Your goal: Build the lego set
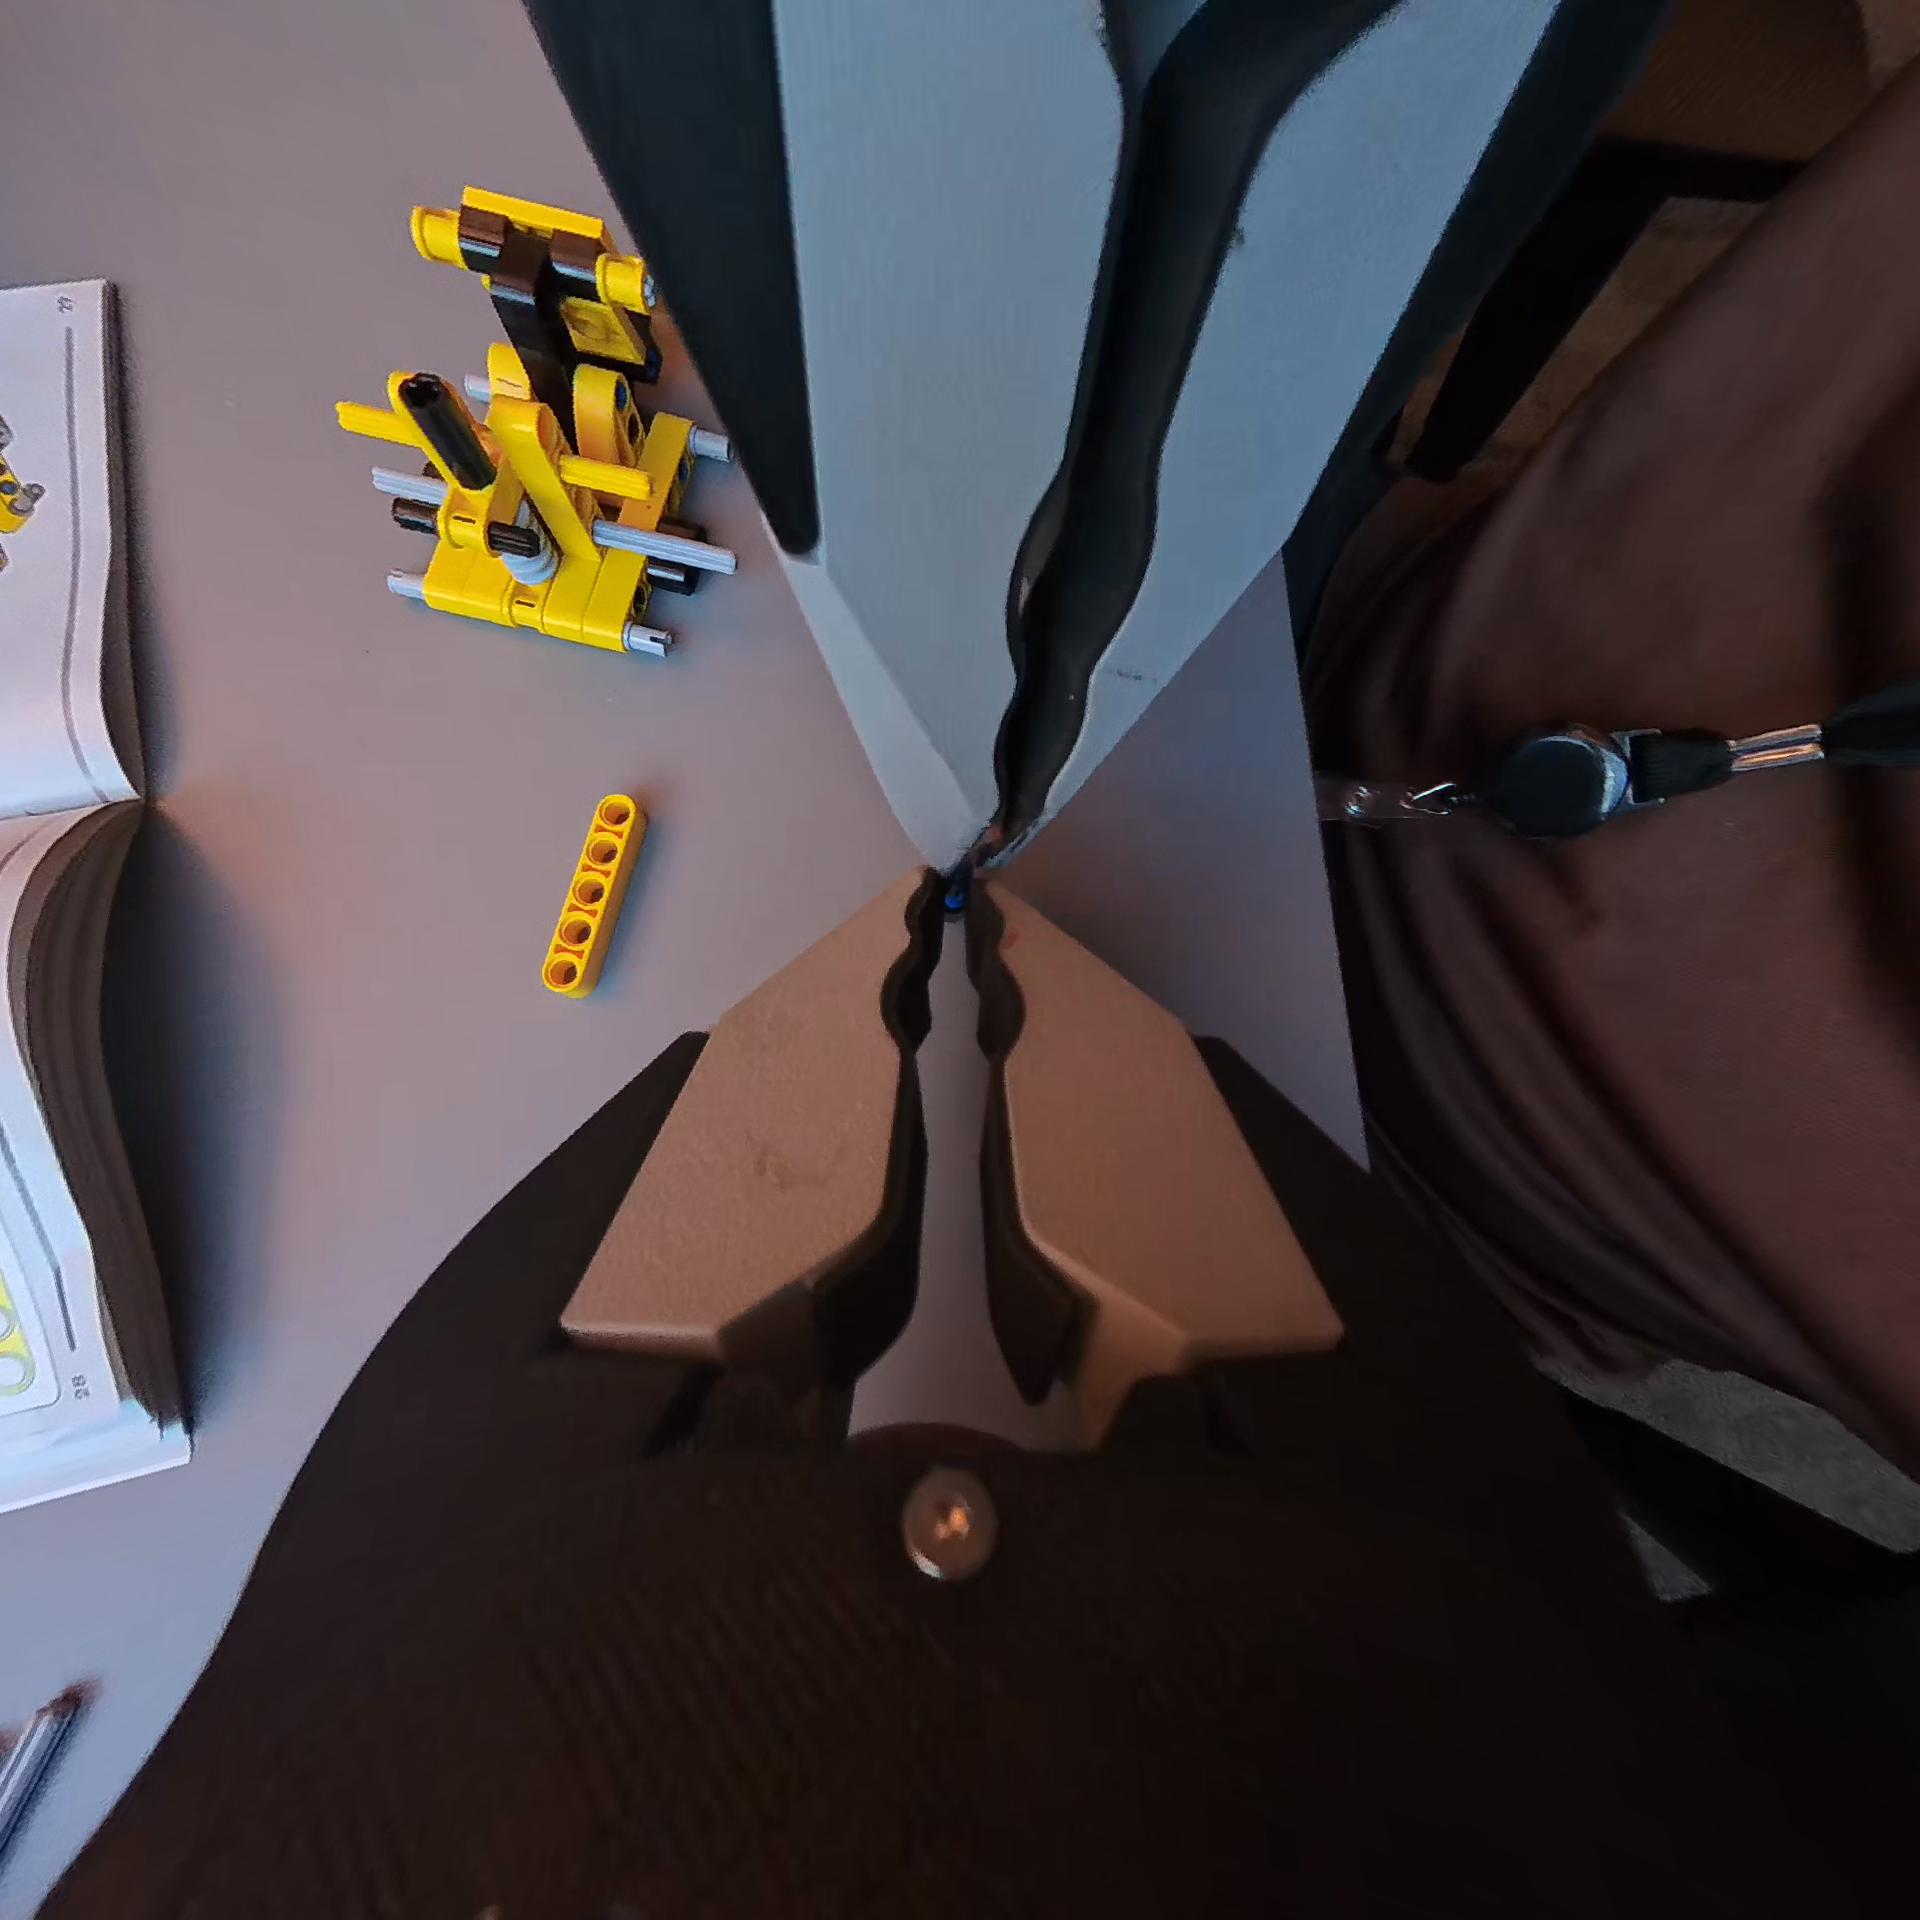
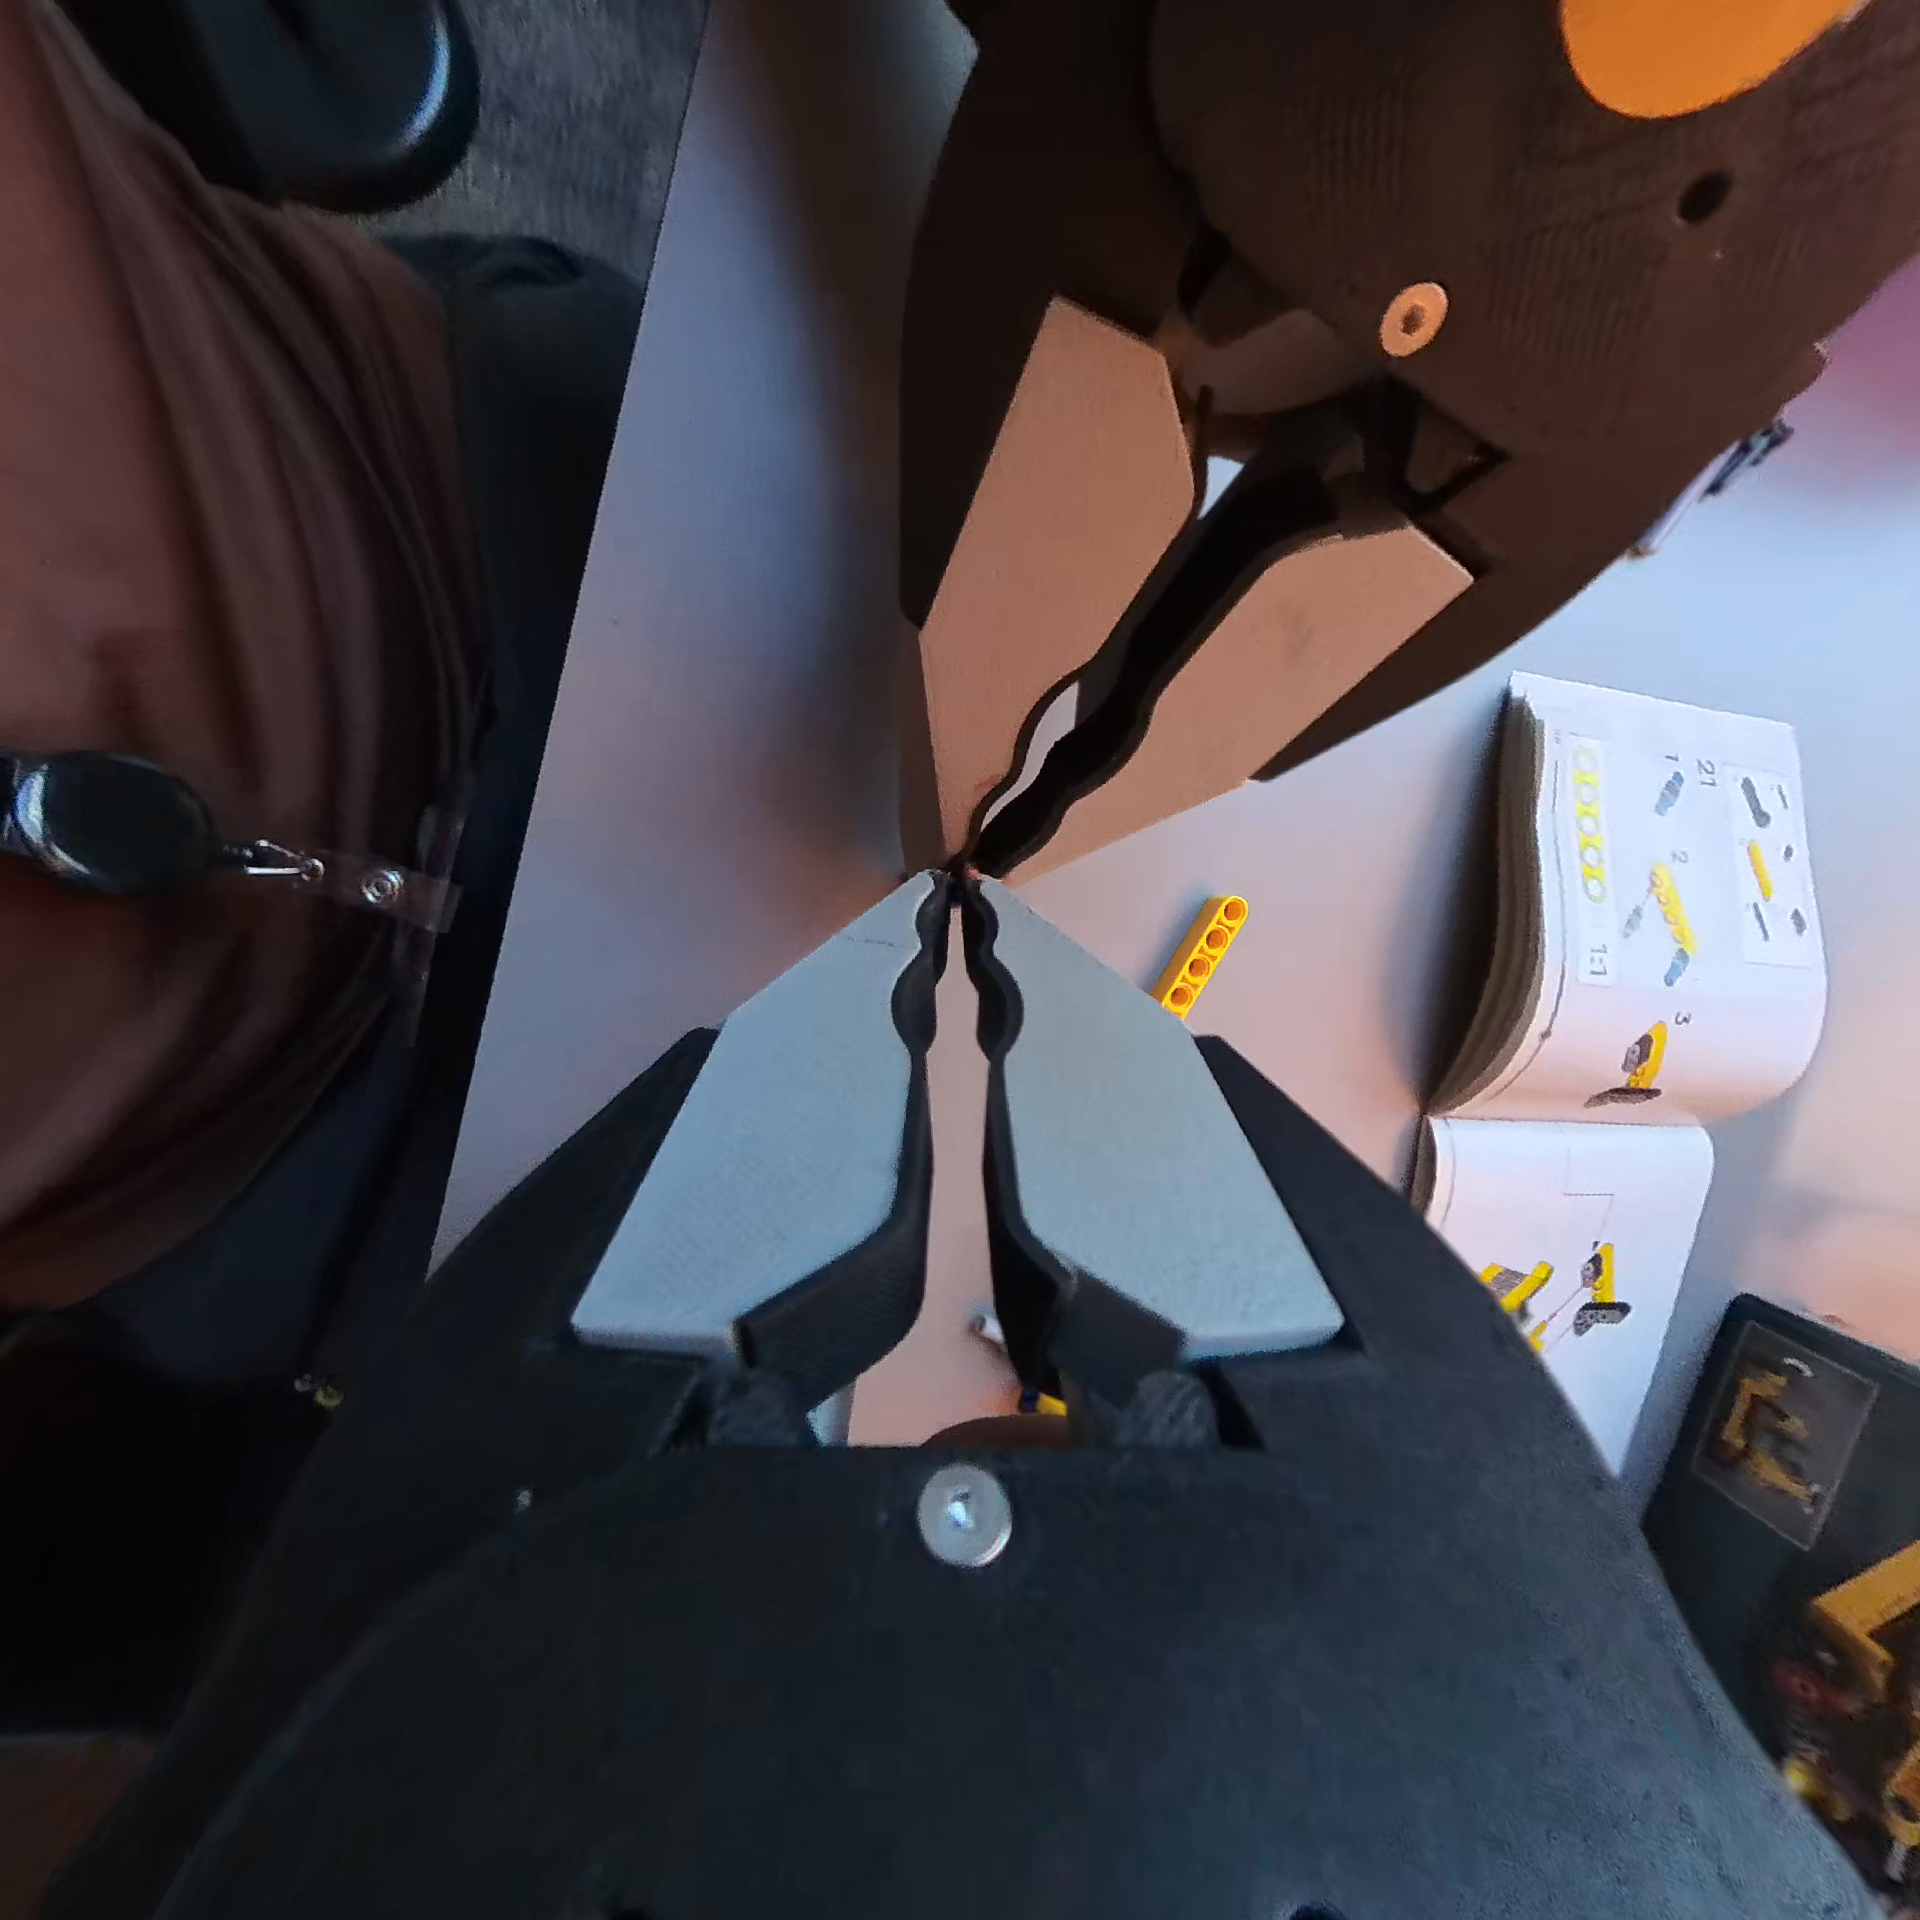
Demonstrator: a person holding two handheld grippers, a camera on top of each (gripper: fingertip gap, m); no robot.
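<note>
Meeting tip to tip above the grey table (image 1: 312,727), the left gripper (image 1: 951,899) and right gripper (image 2: 951,894) are both pinched narrowly on a small blue pin (image 1: 952,902). A yellow beam (image 1: 592,896) and the partly built model (image 1: 540,447) are left lying apart on the table.

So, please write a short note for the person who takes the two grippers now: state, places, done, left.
Left gripper: shut on a tiny blue piece, tip to tip with the right gripper, which is also shut at that spot; its own hold is unclear.
Yellow beam: loose on the table.
Partly built yellow model: beyond the beam, untouched.
Instruction booklet: open beside them.
Done: model partly assembled.
Left: fit the blue piece and the beam, probably.
</note>
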